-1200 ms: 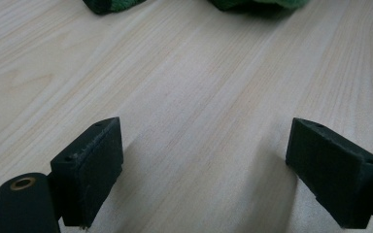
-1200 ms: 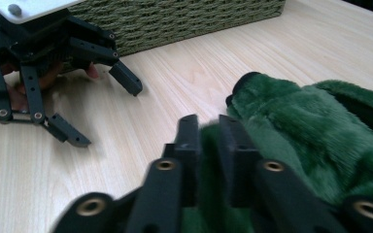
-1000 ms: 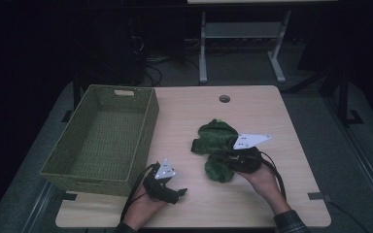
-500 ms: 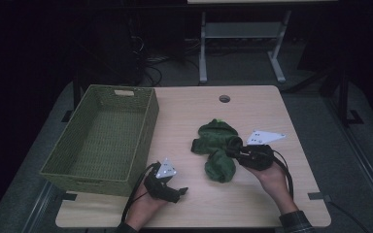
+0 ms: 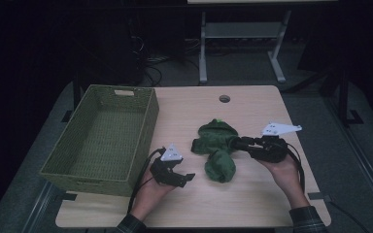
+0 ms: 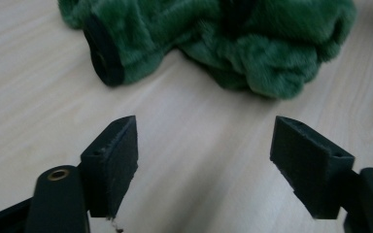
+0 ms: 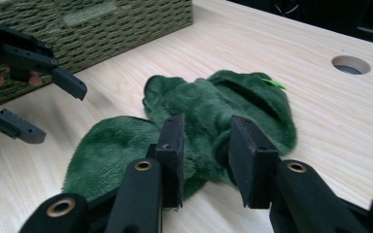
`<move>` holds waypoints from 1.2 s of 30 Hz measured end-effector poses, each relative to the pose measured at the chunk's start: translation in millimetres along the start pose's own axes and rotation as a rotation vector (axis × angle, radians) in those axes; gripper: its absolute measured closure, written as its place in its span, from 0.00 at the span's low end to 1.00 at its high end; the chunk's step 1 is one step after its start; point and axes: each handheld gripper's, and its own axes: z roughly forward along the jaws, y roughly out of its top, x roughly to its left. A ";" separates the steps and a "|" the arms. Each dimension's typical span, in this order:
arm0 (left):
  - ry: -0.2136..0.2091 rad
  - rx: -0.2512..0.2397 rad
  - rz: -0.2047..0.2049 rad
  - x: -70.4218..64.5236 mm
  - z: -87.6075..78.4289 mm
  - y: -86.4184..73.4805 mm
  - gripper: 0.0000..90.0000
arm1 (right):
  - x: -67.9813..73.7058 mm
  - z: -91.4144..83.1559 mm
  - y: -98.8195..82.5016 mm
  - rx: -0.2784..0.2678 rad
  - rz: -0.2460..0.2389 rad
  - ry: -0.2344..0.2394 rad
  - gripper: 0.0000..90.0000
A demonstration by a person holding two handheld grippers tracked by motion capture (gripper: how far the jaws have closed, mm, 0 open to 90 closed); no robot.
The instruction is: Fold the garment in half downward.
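Note:
A green plush garment (image 5: 216, 145) lies crumpled in the middle of the wooden table (image 5: 194, 107). My right gripper (image 5: 238, 142) points left at its right edge. In the right gripper view its jaws (image 7: 206, 141) have just been opening and stand a little apart, with the plush (image 7: 199, 111) just beyond the tips and not pinched. My left gripper (image 5: 184, 178) hovers left of the plush near the front edge. Its jaws (image 6: 204, 145) have just been closing a little but remain wide apart, with only bare table between them. The plush (image 6: 252, 53) and its black cuff lie ahead.
A green woven basket (image 5: 145, 126) stands empty along the table's left side, close to my left hand. A round cable hole (image 5: 224, 98) sits near the far edge. From the right gripper view, the left gripper (image 7: 58, 114) hangs in front of the basket (image 7: 102, 24).
My right gripper has drawn back to the right off the plush and its jaws have parted. The left gripper has risen slightly and shifted toward the plush.

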 end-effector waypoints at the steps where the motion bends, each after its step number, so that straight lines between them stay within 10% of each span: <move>1: 0.003 0.003 0.002 1.8 0.4 3.7 0.29 | -1.8 -0.1 0.4 0.004 0.003 -0.003 0.73; 21: 0.015 -0.054 0.014 51.8 24.6 81.0 0.55 | -40.6 23.4 27.6 0.037 0.046 -0.073 0.71; 36: 0.027 -0.010 -0.048 99.3 70.5 89.4 0.55 | -70.7 72.9 23.9 0.137 0.089 -0.098 0.70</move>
